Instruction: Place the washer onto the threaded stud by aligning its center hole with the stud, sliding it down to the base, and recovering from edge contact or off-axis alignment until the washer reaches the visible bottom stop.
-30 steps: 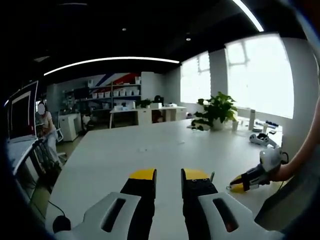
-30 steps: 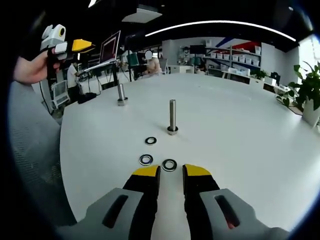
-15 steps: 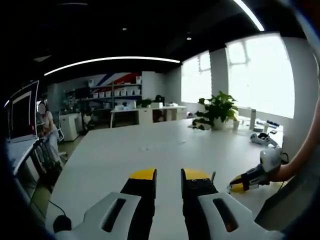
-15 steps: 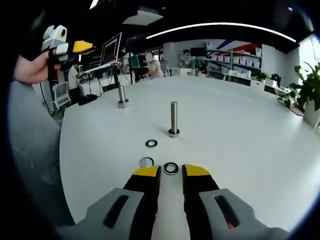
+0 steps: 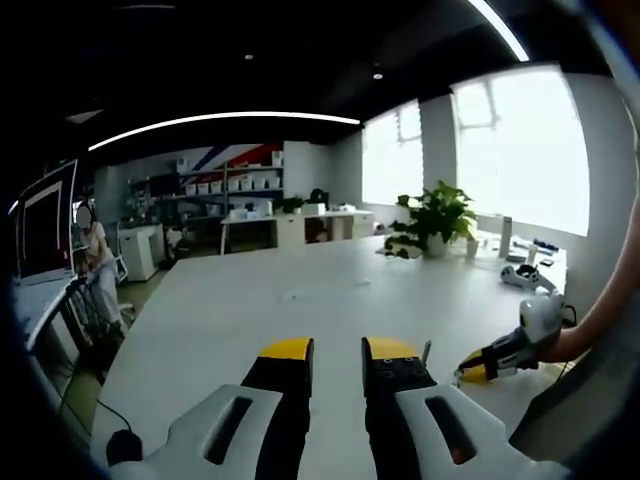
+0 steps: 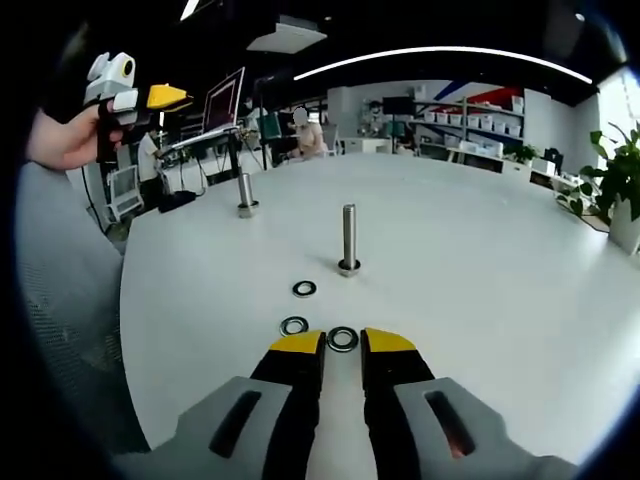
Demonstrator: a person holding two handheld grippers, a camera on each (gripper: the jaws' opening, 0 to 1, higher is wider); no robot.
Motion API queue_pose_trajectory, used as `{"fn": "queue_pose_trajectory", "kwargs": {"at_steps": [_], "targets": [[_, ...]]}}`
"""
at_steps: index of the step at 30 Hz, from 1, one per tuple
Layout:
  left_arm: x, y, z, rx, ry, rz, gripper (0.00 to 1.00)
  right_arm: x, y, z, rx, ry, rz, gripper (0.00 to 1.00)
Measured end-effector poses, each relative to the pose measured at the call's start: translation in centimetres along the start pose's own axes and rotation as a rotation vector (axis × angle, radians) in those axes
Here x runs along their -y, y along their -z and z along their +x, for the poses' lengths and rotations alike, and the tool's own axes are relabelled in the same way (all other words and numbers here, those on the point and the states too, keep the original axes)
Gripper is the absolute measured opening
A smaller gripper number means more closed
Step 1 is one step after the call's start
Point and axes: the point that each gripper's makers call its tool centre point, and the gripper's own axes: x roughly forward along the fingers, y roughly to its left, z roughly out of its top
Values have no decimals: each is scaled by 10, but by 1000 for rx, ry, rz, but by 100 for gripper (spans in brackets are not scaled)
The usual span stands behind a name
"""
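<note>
A steel threaded stud (image 6: 348,236) stands upright mid-table on a white table (image 6: 480,280). Three washers lie in front of it: one (image 6: 304,288) nearest the stud, one (image 6: 294,326) by my right gripper's left tip, and one (image 6: 342,338) flat on the table just beyond the gap of the right gripper (image 6: 342,346). That gripper is open by a narrow gap, low over the table. A hand holds my left gripper (image 5: 338,350) up off the table; it is open with nothing between its tips, and it also appears as the left gripper (image 6: 135,97).
A second stud (image 6: 244,191) stands further back on the left. A potted plant (image 5: 435,220) and small items sit near the table's far edge. The right gripper (image 5: 495,362), held by a hand, comes in at the right. Desks, shelves and a person are in the background.
My right gripper has crept forward, so the nearest washer now lies right at the gap between its tips, and its jaws stand slightly closer together. The left gripper has stayed still.
</note>
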Motion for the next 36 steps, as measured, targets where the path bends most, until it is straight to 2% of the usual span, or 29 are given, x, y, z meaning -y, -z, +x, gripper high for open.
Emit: {"fn": "queue_pose_trajectory", "kwargs": {"at_steps": [36], "targets": [[0,0,-2,-3,1,1,17,3,1,-3,-57,11,16,13]]}}
